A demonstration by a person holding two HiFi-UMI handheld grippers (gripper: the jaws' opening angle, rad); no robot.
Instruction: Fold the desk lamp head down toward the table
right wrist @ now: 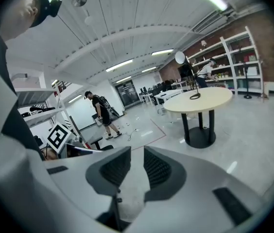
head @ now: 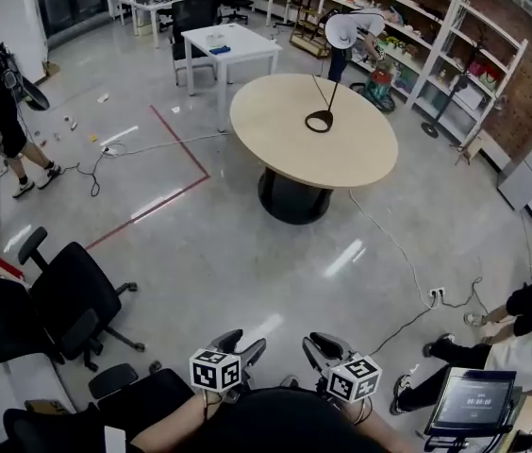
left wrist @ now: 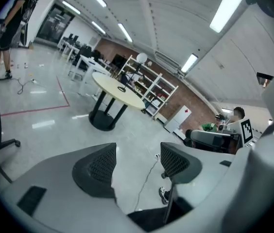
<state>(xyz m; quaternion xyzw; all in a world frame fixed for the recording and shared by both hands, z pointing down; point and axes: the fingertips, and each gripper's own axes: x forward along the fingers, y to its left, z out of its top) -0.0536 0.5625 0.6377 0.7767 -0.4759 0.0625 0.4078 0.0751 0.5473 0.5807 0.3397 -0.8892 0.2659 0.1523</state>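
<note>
Both tools are down by the person's body, well away from the round bench. The left tool has its jaws spread wide and the right tool shows a narrower gap, nothing in either one. The desk lamp stands on the bench's far side, base ring flat on top and white head up high on its stem.

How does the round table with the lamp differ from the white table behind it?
The round table has a beige top on a dark central pedestal; the white table is rectangular and stands on thin white legs. The round table carries the desk lamp; the white table holds only something small and unclear. Both have pale tops.
</note>
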